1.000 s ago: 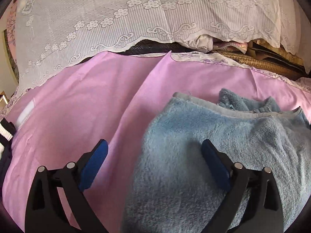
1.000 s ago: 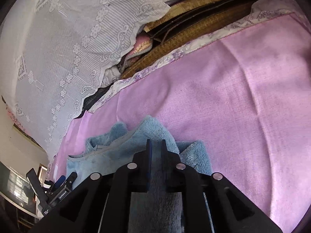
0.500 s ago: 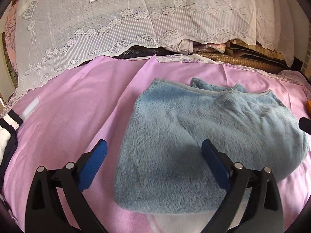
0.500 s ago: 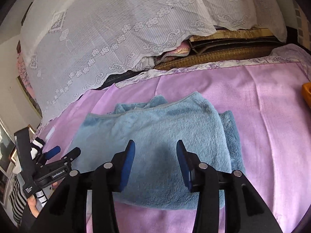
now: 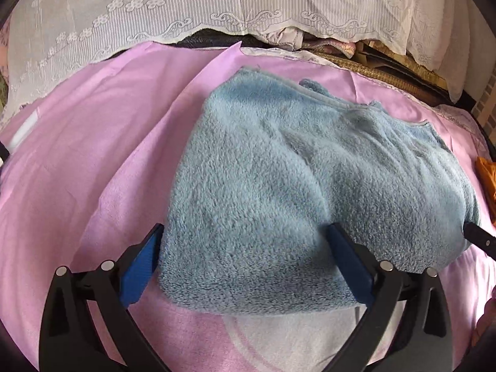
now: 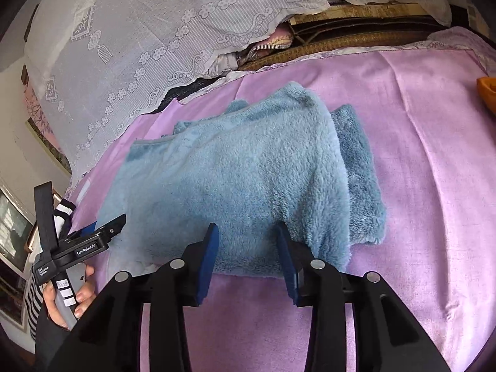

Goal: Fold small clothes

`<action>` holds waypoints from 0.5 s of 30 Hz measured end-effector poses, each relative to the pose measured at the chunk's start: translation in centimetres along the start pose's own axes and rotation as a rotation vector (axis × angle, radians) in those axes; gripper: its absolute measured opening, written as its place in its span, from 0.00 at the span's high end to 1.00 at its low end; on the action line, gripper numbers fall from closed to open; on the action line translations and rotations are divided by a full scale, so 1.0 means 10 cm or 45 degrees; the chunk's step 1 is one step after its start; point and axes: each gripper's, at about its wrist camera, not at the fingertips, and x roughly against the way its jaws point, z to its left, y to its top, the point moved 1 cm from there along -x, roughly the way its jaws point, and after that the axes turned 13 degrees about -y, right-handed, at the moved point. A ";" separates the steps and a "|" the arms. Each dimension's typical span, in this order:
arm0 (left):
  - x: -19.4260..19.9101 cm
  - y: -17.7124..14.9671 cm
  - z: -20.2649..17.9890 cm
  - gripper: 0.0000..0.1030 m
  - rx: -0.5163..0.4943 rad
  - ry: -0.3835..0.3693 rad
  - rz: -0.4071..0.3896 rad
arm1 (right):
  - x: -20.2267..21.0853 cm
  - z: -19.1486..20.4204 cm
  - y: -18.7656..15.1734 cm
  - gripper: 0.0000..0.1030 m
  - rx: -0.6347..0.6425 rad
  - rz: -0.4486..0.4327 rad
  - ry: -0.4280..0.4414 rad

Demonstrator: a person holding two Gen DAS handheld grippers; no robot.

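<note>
Now folded blue fleece (image 5: 303, 192) btwn open left gripper (image 5: 245, 266) fingers, right gripper (image 6: 246, 259) open at near edge

We see bright, soft daylight filtering through the lace curtain (image 5: 217, 9); shadows stay faint, edges bend and darken with fisheye vignetting, focus mostly sharp.

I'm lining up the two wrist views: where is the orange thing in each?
Left wrist: orange thing at the right edge, right of the blue fleece.
Right wrist: orange thing at the upper right edge, far right of the fleece.
Shared landmark: lace curtain behind.
</note>
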 end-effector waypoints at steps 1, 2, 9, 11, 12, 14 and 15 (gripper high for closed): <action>0.00 0.00 0.03 0.04 0.021 -0.018 0.004 | 0.01 -0.05 -0.01 0.68 -0.014 0.002 -0.001; 0.01 -0.01 0.05 0.04 0.034 -0.021 0.003 | 0.02 -0.09 -0.02 0.70 -0.027 0.005 0.007; 0.28 -0.08 -0.03 0.04 -0.024 0.117 -0.080 | 0.13 -0.40 -0.09 0.88 -0.178 0.035 0.069; 0.42 -0.11 -0.12 0.04 -0.061 0.138 -0.126 | 0.23 -0.43 -0.11 0.81 -0.204 0.011 0.032; 0.48 -0.12 -0.18 0.04 -0.080 0.118 -0.145 | 0.30 -0.45 -0.12 0.74 -0.210 -0.009 0.013; 0.58 -0.13 -0.32 0.04 -0.117 0.063 -0.173 | 0.38 -0.47 -0.14 0.62 -0.238 -0.036 0.015; 0.59 -0.14 -0.41 0.04 -0.141 0.041 -0.175 | 0.40 -0.47 -0.14 0.62 -0.250 -0.030 0.045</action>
